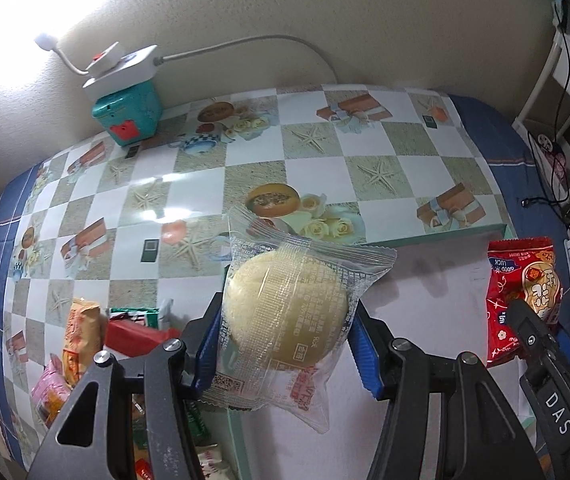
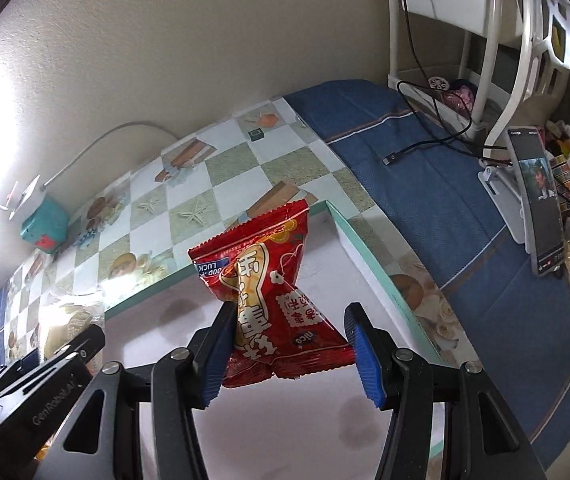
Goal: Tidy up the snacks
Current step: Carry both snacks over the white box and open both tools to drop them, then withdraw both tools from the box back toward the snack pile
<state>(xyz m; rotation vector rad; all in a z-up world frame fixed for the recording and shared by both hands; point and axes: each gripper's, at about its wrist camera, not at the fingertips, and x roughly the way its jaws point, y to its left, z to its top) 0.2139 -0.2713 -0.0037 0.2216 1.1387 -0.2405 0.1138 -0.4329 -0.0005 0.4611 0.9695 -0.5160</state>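
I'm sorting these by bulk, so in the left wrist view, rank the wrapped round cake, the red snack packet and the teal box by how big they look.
1. Wrapped round cake, biggest, though it sits closest to the camera, held in the left gripper.
2. Red snack packet and teal box look about alike; the box is farther away, so true size is unsure.

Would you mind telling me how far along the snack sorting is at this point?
Nothing looks placed yet: the shallow white box with green rim shows no snacks inside. In hand, the left gripper holds a clear-wrapped round yellow cake, and the right gripper holds a red snack packet, both above the box. Left: the loose snack packets beside it.
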